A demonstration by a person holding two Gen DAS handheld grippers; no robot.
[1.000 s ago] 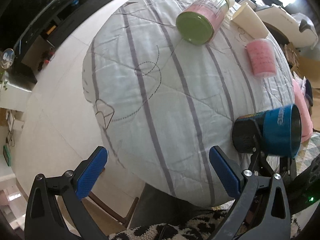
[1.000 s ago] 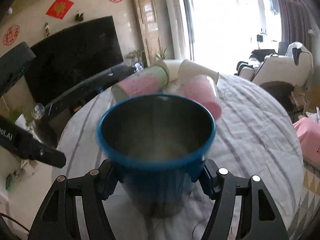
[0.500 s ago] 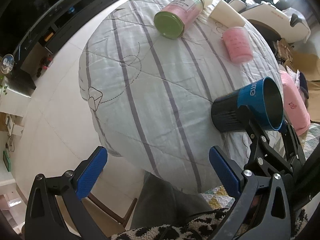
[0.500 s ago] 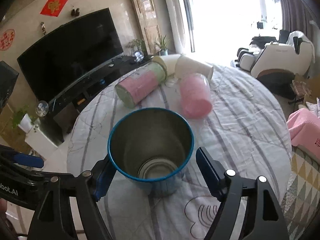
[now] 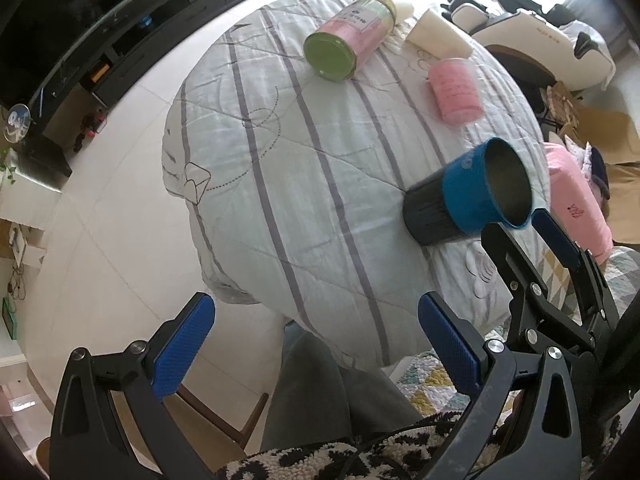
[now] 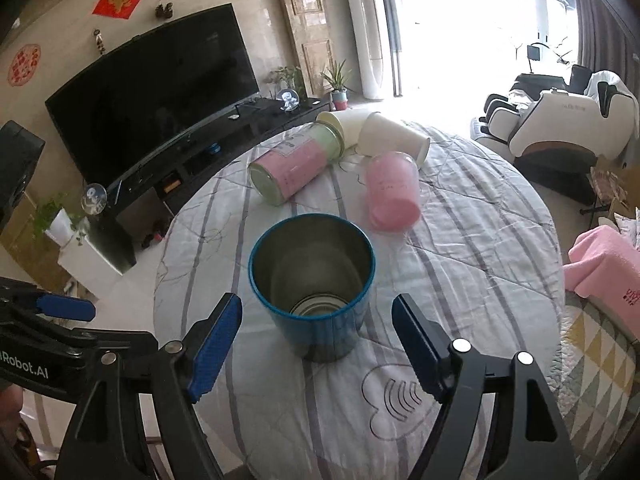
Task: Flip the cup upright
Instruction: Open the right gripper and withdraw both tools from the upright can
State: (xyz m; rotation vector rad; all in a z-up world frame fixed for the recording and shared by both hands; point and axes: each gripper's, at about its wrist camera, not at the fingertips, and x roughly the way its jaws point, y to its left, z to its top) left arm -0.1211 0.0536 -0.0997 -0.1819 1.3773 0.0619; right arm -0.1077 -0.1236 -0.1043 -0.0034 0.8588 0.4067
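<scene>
In the left wrist view, the left gripper (image 5: 316,344) has its two blue-padded fingers spread wide and holds nothing; it hangs off the near edge of the round table covered with a white quilted cloth with grey stripes (image 5: 304,184). The blue metal cup with a dark ribbed base and a steel inside (image 5: 468,196) stands on the cloth at the right side of the table, its mouth upward. The right gripper (image 5: 524,216) is seen just beside the cup's rim, with its fingers parted, and no finger presses the cup's wall. Farther on the cloth lie a pink jar with a green lid (image 5: 348,44), a cream paper cup (image 5: 438,38) and a translucent pink plastic cup (image 5: 454,90), all three on their sides and well apart from the blue cup. In the right wrist view, the right gripper (image 6: 316,344) is open wide, and the blue cup (image 6: 316,292) stands upright on the cloth (image 6: 480,256) between and a little beyond its blue pads (image 6: 216,344), with a gap on each side. Behind it lie the pink jar (image 6: 294,164), the cream paper cup (image 6: 392,138) and the pink plastic cup (image 6: 392,190). The left gripper's blue pad (image 6: 64,306) shows at the left edge.
</scene>
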